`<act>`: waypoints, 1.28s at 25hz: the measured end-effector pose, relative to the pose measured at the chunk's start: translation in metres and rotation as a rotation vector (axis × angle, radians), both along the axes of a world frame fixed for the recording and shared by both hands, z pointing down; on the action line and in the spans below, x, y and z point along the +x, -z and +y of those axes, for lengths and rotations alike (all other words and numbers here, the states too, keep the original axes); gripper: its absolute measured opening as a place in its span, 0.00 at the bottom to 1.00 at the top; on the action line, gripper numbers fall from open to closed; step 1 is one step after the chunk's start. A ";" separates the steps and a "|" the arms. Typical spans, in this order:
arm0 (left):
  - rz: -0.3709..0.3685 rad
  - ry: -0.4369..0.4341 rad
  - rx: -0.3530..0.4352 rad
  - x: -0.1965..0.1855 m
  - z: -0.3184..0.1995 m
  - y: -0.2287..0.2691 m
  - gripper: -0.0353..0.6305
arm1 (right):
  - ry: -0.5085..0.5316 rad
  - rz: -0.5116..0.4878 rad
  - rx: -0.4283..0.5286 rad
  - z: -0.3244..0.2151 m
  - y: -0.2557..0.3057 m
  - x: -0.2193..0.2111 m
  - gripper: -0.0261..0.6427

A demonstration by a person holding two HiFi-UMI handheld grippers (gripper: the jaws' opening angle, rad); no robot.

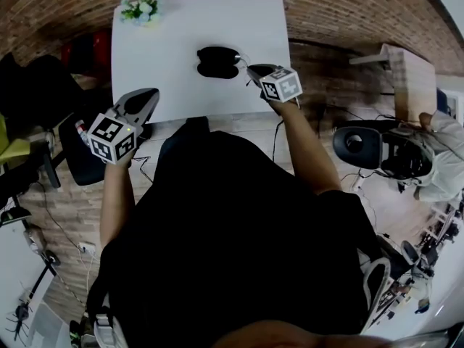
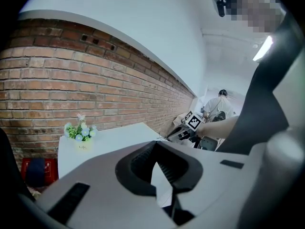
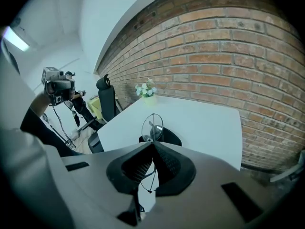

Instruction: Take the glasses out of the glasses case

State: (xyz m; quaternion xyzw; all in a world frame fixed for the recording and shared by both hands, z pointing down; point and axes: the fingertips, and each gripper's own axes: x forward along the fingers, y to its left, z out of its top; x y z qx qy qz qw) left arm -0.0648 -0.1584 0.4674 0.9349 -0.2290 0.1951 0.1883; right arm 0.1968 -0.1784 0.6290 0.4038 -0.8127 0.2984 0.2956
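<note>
Left gripper view: the left gripper (image 2: 155, 147) has its jaws pressed together with nothing between them. The white table (image 2: 119, 136) lies well ahead of the tips.
Head view, centre: the black glasses case (image 1: 217, 62) lies open on the table, just beyond the right jaws' tips.
Right gripper view: the right gripper (image 3: 151, 147) has its jaws pinched on thin wire glasses (image 3: 152, 127), near the bridge by the look of it. The glasses seem lifted out of the case.
Pointing: the long axis runs along the jaws. One lens stands past the tips and the other hangs back between the jaws, toward the camera.
Risk, slip: it's a narrow pinch on thin wire, so a quick swing could pivot the frame or drop it.
Risk, bend: squeezing harder might deform the wire.
</note>
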 end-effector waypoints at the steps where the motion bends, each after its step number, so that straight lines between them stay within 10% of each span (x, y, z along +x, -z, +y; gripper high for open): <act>1: 0.000 -0.008 0.003 0.003 0.002 0.001 0.07 | -0.010 -0.002 0.003 0.003 0.002 0.003 0.08; 32: 0.011 -0.222 0.135 0.091 0.055 0.049 0.07 | -0.197 -0.170 0.188 0.099 0.089 0.063 0.08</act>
